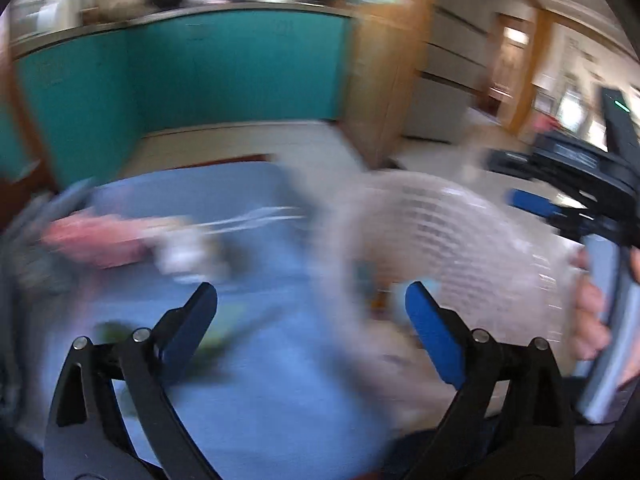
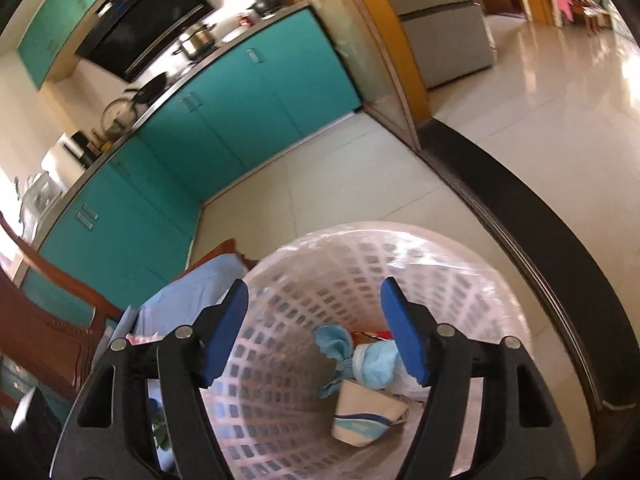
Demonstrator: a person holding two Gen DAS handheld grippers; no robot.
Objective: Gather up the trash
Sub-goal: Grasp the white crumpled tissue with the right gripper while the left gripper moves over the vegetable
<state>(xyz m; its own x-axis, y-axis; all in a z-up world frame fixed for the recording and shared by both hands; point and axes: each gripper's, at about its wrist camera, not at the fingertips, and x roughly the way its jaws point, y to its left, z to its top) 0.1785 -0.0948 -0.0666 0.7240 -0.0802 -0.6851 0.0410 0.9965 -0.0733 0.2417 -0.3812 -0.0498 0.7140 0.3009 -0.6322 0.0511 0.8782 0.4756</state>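
My left gripper [image 1: 311, 292] hangs open over a blue-covered table [image 1: 240, 400] with nothing between its fingers. The left wrist view is blurred. On the cloth lie a pink item [image 1: 100, 236], a white crumpled piece [image 1: 180, 256] and a green scrap [image 1: 116, 330]. A white mesh waste basket [image 1: 460, 232] stands to the table's right. My right gripper [image 2: 315, 292] is open above the basket [image 2: 300, 280], empty. Inside lie a white paper cup [image 2: 360, 412], blue crumpled paper [image 2: 376, 364] and a red wrapper [image 2: 368, 335].
Teal kitchen cabinets [image 2: 240, 112] run along the far wall above a pale tiled floor [image 2: 360, 184]. A wooden chair [image 2: 48, 320] stands left of the table. A dark floor track [image 2: 520, 216] curves past the basket. A hand [image 1: 592, 316] shows at the right edge.
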